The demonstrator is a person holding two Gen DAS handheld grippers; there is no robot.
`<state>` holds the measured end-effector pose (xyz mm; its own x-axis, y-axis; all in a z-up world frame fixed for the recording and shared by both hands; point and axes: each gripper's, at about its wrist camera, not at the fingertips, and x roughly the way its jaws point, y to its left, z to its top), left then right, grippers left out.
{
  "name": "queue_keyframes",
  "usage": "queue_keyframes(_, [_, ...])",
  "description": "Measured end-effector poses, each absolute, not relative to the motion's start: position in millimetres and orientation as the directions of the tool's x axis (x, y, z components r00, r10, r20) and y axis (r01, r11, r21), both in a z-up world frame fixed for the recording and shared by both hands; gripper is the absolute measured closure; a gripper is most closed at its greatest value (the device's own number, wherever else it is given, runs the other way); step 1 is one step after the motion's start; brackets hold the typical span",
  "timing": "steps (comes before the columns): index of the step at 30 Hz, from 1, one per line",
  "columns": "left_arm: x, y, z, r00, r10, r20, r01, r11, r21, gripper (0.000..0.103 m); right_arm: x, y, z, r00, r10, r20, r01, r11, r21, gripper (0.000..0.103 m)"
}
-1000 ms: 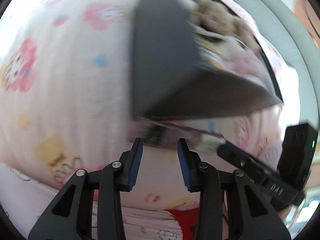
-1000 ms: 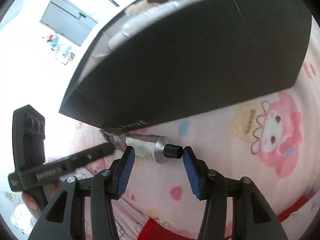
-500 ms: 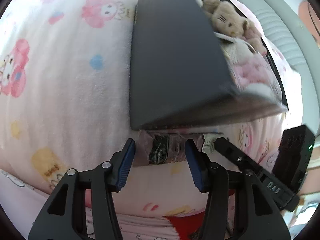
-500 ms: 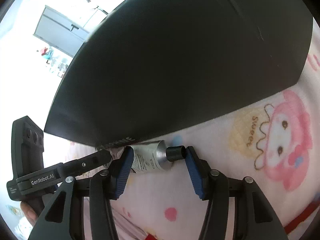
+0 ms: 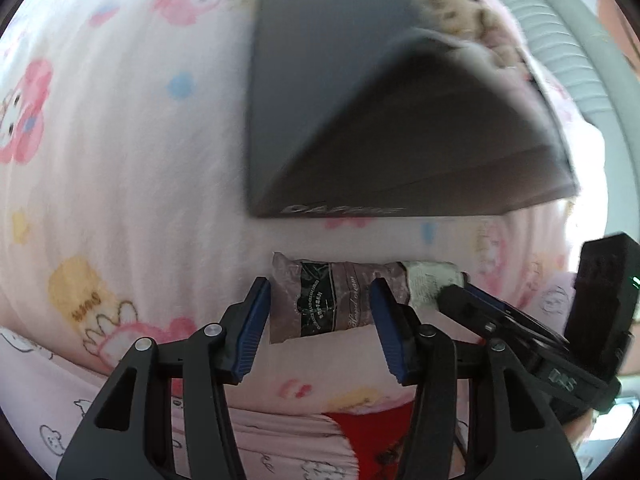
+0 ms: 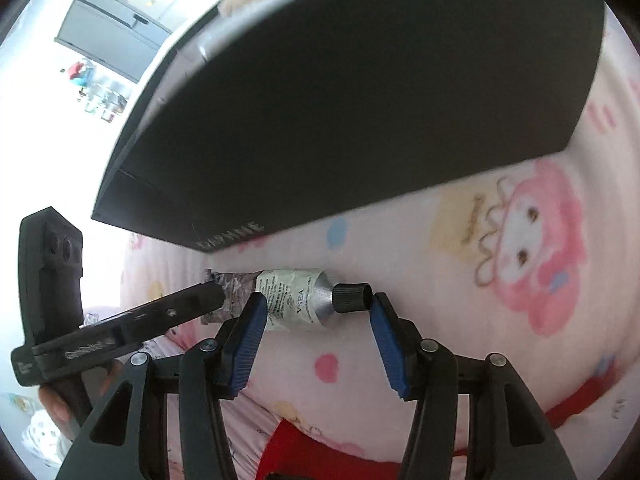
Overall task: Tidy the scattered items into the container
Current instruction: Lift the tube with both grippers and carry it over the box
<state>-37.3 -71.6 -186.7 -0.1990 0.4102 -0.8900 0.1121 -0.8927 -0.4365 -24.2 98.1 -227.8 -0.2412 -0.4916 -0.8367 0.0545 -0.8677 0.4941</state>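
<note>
Both the left hand-held gripper (image 5: 320, 328) and right hand-held gripper (image 6: 316, 328) straddle, spread and unclamped, the hand-cream tube (image 5: 340, 300) lying at lower centre below the black box (image 5: 320, 120); closing and lifting come next.

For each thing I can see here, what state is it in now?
Tube: capped, crumpled, lying on the blanket in front of the box, not gripped.
Box: open on top, plush toys inside.
Left claw: open, astride the tube's flat end.
Right claw: open, astride the cap end.
</note>
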Motion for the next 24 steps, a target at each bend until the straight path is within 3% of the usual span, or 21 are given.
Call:
queue_keyframes(8, [-32.4, -63.7, -182.2, -0.226, 0.384, -0.895, 0.113, -0.902, -0.416, 0.049, -24.6, 72.9, -241.2, -0.28, -0.476, -0.834, 0.063, -0.876, 0.479, 0.052])
queue_keyframes(16, [-29.5, -103.1, -171.5, -0.244, 0.403, -0.882, 0.11, -0.892, -0.438, 0.05, -6.3, 47.8, -239.1, -0.298, -0.459, -0.837, 0.079, -0.886, 0.457, 0.053])
queue_keyframes(24, [1.2, -120.2, -93.6, -0.372, 0.49, -0.789, 0.038, -0.841, -0.54, 0.055, 35.1, 46.5, -169.1, -0.398, -0.547, -0.737, 0.169, -0.833, 0.527, 0.054])
